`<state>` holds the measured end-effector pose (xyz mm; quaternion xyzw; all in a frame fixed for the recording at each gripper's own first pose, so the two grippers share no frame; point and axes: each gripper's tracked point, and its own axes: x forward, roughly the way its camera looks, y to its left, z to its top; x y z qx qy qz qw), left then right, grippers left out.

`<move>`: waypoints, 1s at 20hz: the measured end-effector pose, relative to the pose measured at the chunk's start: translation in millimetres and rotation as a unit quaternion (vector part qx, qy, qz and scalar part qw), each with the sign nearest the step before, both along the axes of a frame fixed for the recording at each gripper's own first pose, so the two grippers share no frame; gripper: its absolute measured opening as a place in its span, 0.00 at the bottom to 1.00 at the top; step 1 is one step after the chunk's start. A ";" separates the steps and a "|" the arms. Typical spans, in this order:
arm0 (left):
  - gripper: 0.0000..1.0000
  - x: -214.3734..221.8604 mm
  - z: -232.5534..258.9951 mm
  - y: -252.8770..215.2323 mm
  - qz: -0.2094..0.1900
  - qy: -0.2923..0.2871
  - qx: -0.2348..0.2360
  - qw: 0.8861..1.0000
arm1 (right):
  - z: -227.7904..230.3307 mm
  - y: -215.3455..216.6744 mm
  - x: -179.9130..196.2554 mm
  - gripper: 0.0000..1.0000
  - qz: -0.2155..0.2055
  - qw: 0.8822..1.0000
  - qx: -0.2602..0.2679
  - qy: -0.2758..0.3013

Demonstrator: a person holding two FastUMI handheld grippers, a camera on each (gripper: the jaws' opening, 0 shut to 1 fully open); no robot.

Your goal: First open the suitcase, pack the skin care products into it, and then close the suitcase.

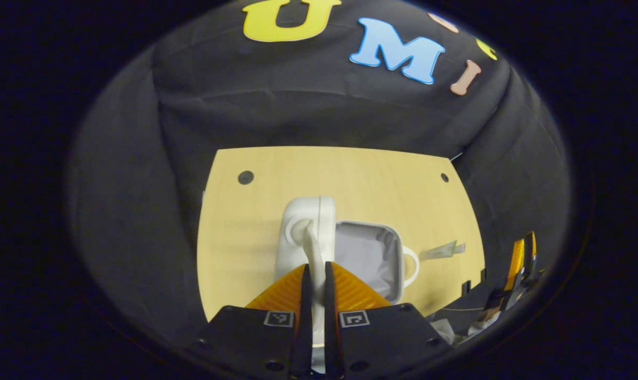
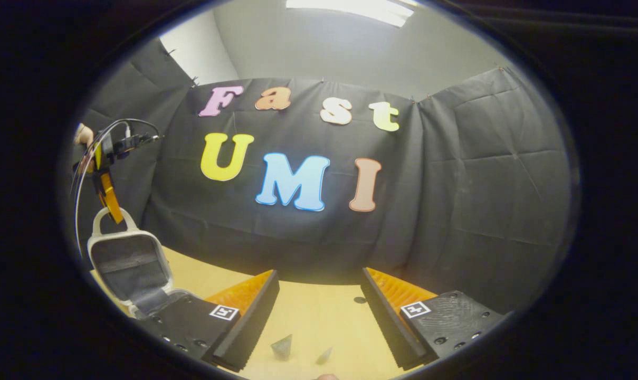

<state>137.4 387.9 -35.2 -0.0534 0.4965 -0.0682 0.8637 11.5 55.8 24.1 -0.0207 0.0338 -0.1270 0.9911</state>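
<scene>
The left claw [image 1: 317, 282] is clenched on the suitcase lid's handle [image 1: 314, 253], holding the lid [image 1: 308, 221] upright so the lined suitcase [image 1: 369, 253] just right of it lies open. The right claw [image 2: 319, 311] hangs released above the desk [image 2: 308, 311], skincare sachets [image 2: 283, 347] directly below.

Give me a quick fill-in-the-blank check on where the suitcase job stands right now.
1. The left gripper is shut on the white ____ of the suitcase lid.
2. The suitcase on the wooden table now stands ____.
3. The right gripper has its fingers ____, holding nothing.
4. The suitcase's grey lining has ____ packed in it yet.

Missing words: handle; open; open; nothing
</scene>
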 end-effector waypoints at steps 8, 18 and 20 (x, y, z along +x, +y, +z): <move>0.18 18.3 -152.5 187.3 0.064 0.020 0.098 0.993 | -13.1 19.5 -7.5 0.95 -0.030 0.999 0.007 0.035; 0.18 9.1 -314.2 250.2 0.080 0.080 0.111 0.987 | -21.3 11.9 -11.2 0.95 -0.050 0.996 -0.020 0.068; 0.24 7.2 -314.6 256.7 0.086 0.073 0.118 0.987 | -22.8 9.5 -11.6 0.95 -0.053 0.996 -0.021 0.069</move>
